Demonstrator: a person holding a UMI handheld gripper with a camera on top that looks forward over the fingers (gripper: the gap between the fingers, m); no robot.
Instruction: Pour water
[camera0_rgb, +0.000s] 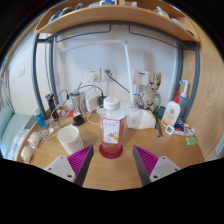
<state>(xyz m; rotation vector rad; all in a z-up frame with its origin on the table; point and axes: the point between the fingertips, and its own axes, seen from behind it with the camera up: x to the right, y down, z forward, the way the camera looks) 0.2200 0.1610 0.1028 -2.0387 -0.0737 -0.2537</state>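
Observation:
A clear plastic bottle (112, 127) with a white cap, a pink label and a red base stands upright on the wooden desk (112, 170), just ahead of my fingers and centred between them. A white cup (71, 138) stands on the desk to the bottle's left, just beyond my left finger. My gripper (113, 160) is open, its magenta pads (80, 160) spread wide, with nothing held. The bottle's base lies a little beyond the fingertips, apart from both pads.
The desk's back edge is crowded: cables and a wall socket (93, 75), dark items at the left (55, 108), a toy figure (148, 97), a white bottle with a red cap (173, 111) at the right. A wooden shelf (110, 20) runs overhead.

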